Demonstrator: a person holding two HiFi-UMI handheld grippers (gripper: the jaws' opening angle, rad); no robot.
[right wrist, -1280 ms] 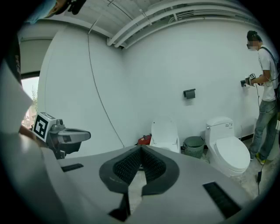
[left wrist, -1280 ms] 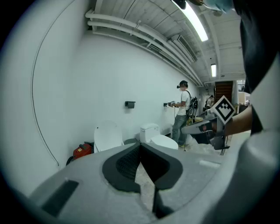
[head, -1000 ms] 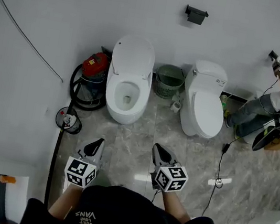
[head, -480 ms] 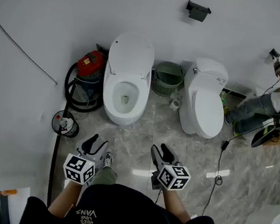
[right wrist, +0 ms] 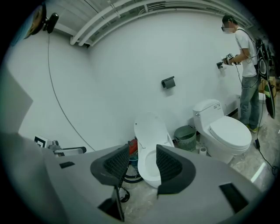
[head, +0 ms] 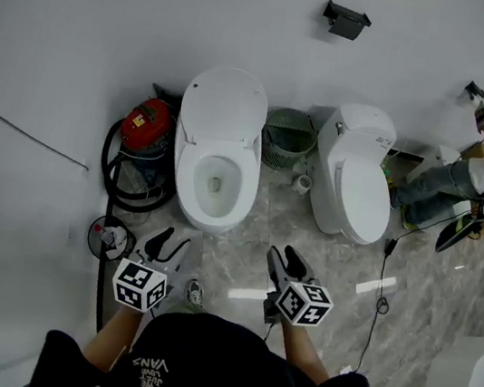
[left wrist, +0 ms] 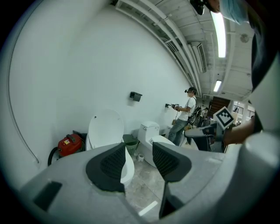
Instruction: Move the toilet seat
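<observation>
Head view: the toilet [head: 214, 183] stands at the wall, well ahead of both grippers. Its seat [head: 228, 108] is raised and leans back. The left gripper [head: 169, 245] and right gripper [head: 286, 260] hang over the floor. The shirt [head: 148, 372] print reads VANS.

Left gripper view: the jaws have just been opening, and they stand half apart with nothing between them.

Right gripper view: the same, just opening and empty. The ring is perhaps up with the lid, but I cannot tell. The seat is probably stiff, smooth, light plastic on a back hinge. I would pinch its free front edge and lower it slowly.
</observation>
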